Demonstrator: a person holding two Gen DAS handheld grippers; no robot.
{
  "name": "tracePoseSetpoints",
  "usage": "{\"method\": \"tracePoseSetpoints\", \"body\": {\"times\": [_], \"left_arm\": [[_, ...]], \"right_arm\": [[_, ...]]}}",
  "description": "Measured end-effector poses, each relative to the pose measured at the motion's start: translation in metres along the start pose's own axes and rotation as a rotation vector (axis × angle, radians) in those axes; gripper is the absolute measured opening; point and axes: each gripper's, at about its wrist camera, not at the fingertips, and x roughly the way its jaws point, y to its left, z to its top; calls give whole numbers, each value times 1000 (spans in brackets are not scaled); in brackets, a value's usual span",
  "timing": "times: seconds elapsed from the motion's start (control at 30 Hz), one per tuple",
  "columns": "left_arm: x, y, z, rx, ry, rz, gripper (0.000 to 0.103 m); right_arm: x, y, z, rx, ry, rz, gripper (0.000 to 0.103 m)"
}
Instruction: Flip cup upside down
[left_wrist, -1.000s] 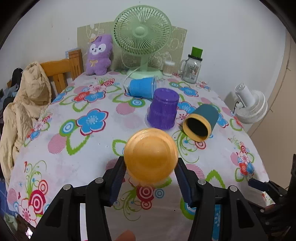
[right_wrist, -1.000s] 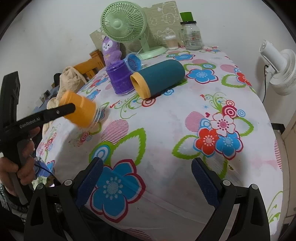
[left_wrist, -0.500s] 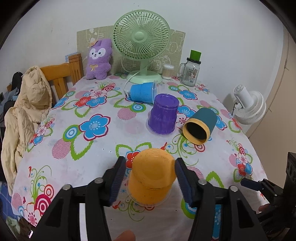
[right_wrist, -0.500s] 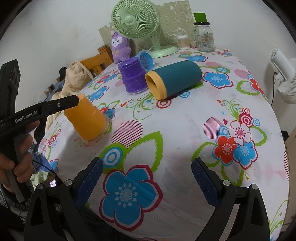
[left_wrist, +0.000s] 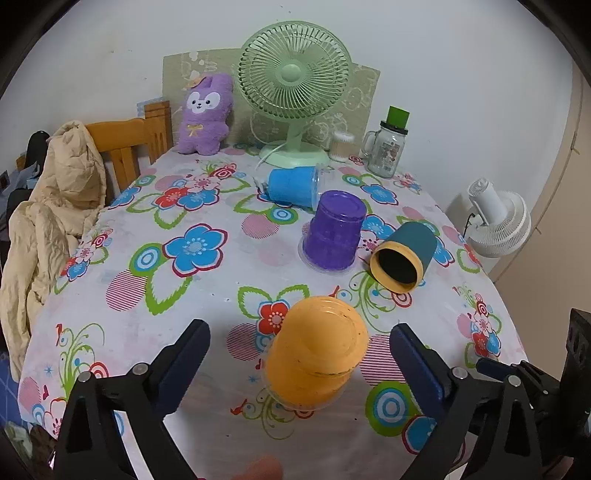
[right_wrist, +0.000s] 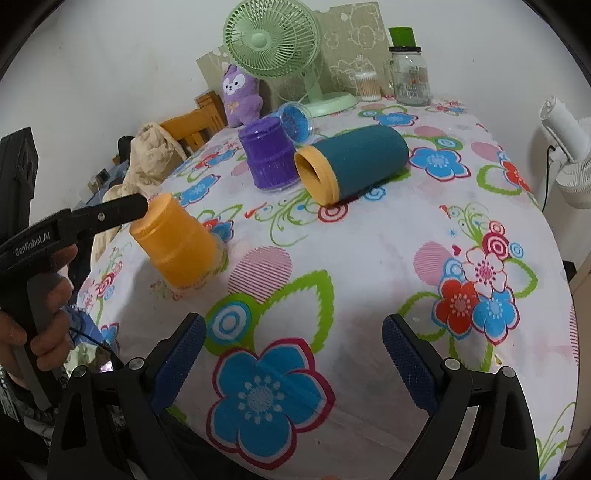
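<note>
Near edge of the tabletop: orange cup (left_wrist: 317, 354) stands mouth down on the flowered cloth, base up, leaning slightly in both views.
My left gripper (left_wrist: 299, 360): fingers spread wide, released; clear gaps show between each pad and the cup wall in the left wrist view. In the right wrist view one finger tip sits at the cup's upper edge; I cannot tell if it touches.
My right gripper (right_wrist: 293, 360): fingers apart, grasping nothing, hovering over the near right edge of the tabletop.
Middle of the tabletop: purple cup (left_wrist: 334, 236) mouth down; teal cup (left_wrist: 404, 254) on its side, mouth toward me, just beside the purple one.
Far edge: blue cup (left_wrist: 293, 186) on its side, in front of the green fan (left_wrist: 293, 79).
Progress, my judgement: orange and purple cups appear done; teal and blue cups remain to be turned, if the task covers them.
Risk: backing my left gripper off carelessly could tip the orange cup.
</note>
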Motion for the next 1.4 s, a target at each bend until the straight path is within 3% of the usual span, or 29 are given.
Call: {"method": "tracePoseSetpoints", "body": {"times": [0.27,0.43,0.83,1.4], "left_arm": [[-12,9,5,-12,-42,12,103],[-25,18,10,-14,-75,26,103],[-56,37,19,-20,-166,39,103],[-81,67,18,-32,-250,50,103]], "right_arm": [[-12,23,19,-28,-57,-18,98],[-23,40,33,-40,-115,-74,103],[-51,85,58,-123,-239,-203,103],[-56,137,65,-197,-290,-235,103]]}}
